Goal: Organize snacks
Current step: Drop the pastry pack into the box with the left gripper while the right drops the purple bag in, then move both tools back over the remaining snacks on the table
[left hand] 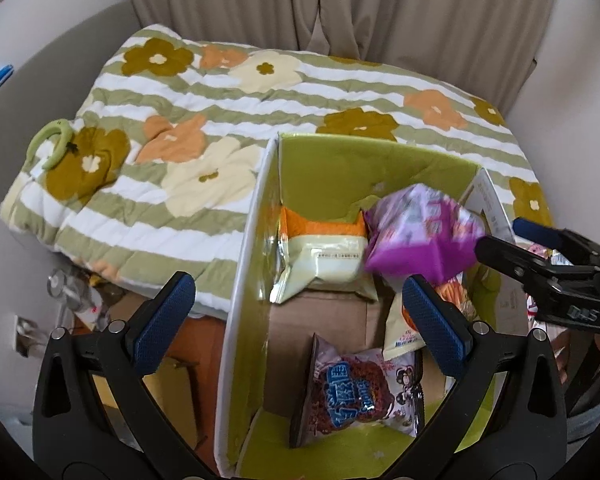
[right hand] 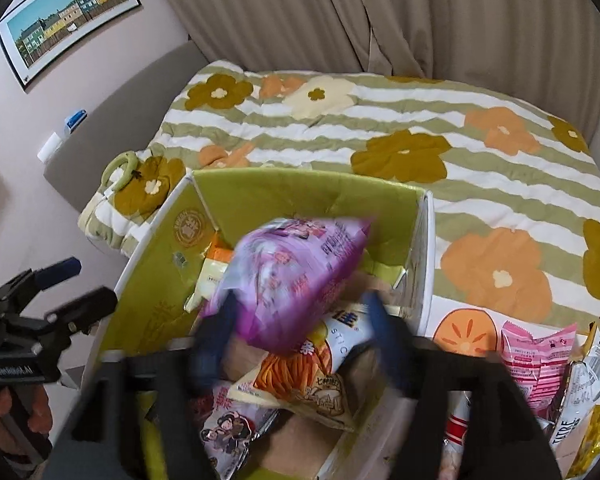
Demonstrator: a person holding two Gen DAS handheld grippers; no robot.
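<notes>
Right hand-held gripper – blurred, fingers look spread either side of the purple bag, so I can't tell if it's gripping or has let go. Bag sits above the box, over the snacks inside. Left hand-held gripper open, empty, over the box's near-left wall. Bag looks light, puffy, crinkly, slick film – pinch a sealed edge, not the belly. Purple-white print. More packs right of the box, on the bed.
</notes>
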